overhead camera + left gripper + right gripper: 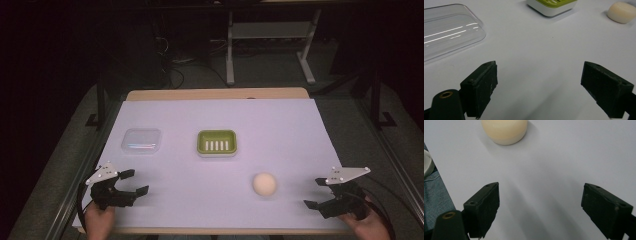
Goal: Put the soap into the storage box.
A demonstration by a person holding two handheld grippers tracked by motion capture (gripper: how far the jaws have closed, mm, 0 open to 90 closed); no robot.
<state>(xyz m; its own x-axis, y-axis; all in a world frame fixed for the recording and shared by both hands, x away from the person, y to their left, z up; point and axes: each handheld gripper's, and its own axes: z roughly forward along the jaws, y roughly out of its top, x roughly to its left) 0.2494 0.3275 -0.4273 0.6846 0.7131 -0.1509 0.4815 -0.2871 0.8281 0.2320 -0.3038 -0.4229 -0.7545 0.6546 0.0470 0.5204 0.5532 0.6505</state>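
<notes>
A cream soap bar (264, 184) (621, 12) (504, 130) lies on the white sheet, right of centre near the front. A green and white soap dish (216, 142) (552, 6) sits at the middle. A clear plastic lid (142, 140) (446, 31) rests to its left. My left gripper (134, 182) (539, 87) is open at the front left, with nothing between its jaws. At the front right my right gripper (315, 192) (540, 208) is open too, pointing toward the soap, apart from it.
The white sheet (220, 165) covers the wooden table (215, 94), whose far edge shows beyond it. Dark floor, cables and a metal frame (230, 45) lie behind. Blue cloth (435, 197) shows past the table's front edge in the right gripper view.
</notes>
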